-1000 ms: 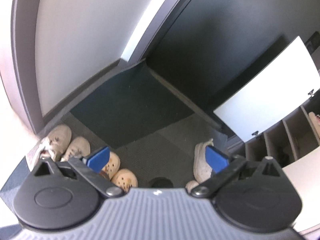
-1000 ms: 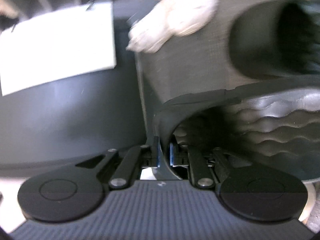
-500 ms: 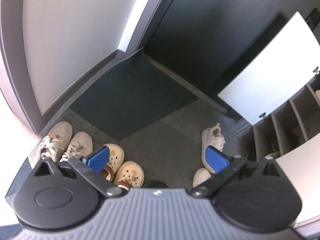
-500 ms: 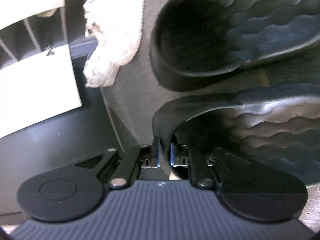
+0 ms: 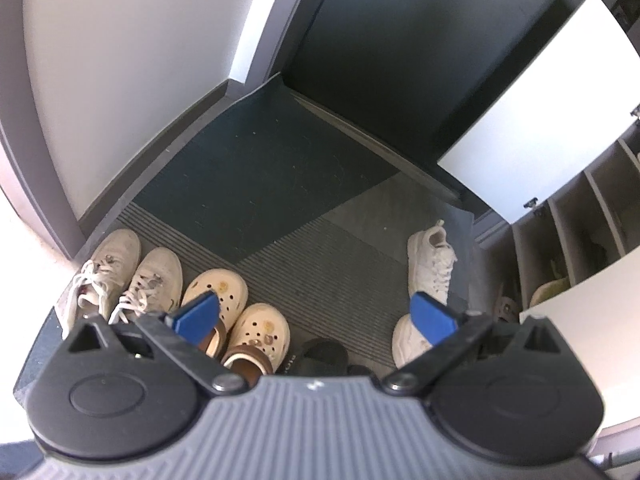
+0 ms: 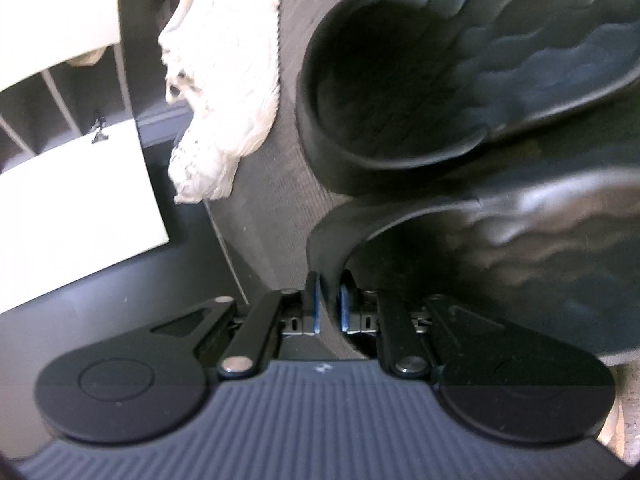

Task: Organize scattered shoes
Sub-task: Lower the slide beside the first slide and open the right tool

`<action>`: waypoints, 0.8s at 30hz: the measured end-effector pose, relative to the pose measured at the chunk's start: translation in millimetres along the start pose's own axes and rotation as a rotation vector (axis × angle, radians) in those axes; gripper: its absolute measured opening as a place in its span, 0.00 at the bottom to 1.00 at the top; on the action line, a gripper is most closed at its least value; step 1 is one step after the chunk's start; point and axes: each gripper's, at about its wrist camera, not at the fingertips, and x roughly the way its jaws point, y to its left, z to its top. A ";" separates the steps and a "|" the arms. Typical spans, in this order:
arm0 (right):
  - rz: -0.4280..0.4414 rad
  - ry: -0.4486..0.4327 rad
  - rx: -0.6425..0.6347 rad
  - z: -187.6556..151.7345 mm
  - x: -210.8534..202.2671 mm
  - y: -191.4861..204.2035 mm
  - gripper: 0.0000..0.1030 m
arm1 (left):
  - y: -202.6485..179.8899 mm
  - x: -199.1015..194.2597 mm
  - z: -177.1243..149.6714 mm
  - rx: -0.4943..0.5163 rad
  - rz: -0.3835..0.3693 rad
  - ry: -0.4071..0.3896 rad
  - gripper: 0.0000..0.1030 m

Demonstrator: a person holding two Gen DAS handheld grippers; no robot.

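In the right wrist view my right gripper pinches the heel rim of a black wavy-soled slipper, and its jaws are opening slightly. That slipper lies right beside its mate on the grey ribbed mat. A white sneaker lies to their left. In the left wrist view my left gripper hangs open above the mat with nothing between its blue pads. Below it stand a pair of cream clogs, a pair of beige laced sneakers, the black slippers and two white sneakers.
A shoe cabinet with open cubbies and a white door stands at the right. A dark doormat lies before the dark entrance door. A grey wall and baseboard close off the left side.
The right gripper brought the black slipper down beside its mate, and its pads have parted a little. The left gripper sank and tilted down, bringing more of the shoes into view.
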 end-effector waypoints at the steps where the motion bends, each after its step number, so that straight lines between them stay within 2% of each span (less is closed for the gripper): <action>1: 0.000 0.006 0.001 -0.2 0.6 -1.8 0.16 | -1.0 0.9 -0.5 0.003 0.001 0.002 1.00; 7: -0.022 0.040 -0.046 -1.9 -1.3 -14.2 0.22 | -2.1 2.0 -3.8 0.005 0.014 -0.001 1.00; 11: -0.039 0.100 -0.172 -12.8 -4.1 -17.5 0.24 | -1.8 -1.4 -2.6 -0.002 0.015 -0.016 1.00; 13: -0.047 0.109 -0.200 -15.3 -8.3 -23.2 0.28 | -1.9 -2.6 -2.1 -0.008 0.014 -0.020 1.00; 15: -0.055 0.113 -0.210 -15.1 -11.6 -29.0 0.38 | -3.2 -1.8 -2.8 0.000 0.013 -0.015 1.00; 21: -0.068 0.141 -0.274 -19.7 -15.2 -32.4 0.37 | -4.9 1.0 -3.9 0.012 0.018 -0.007 1.00; 24: -0.093 0.156 -0.240 -22.9 -14.4 -33.5 0.34 | -4.4 1.6 -2.6 0.002 0.019 -0.006 1.00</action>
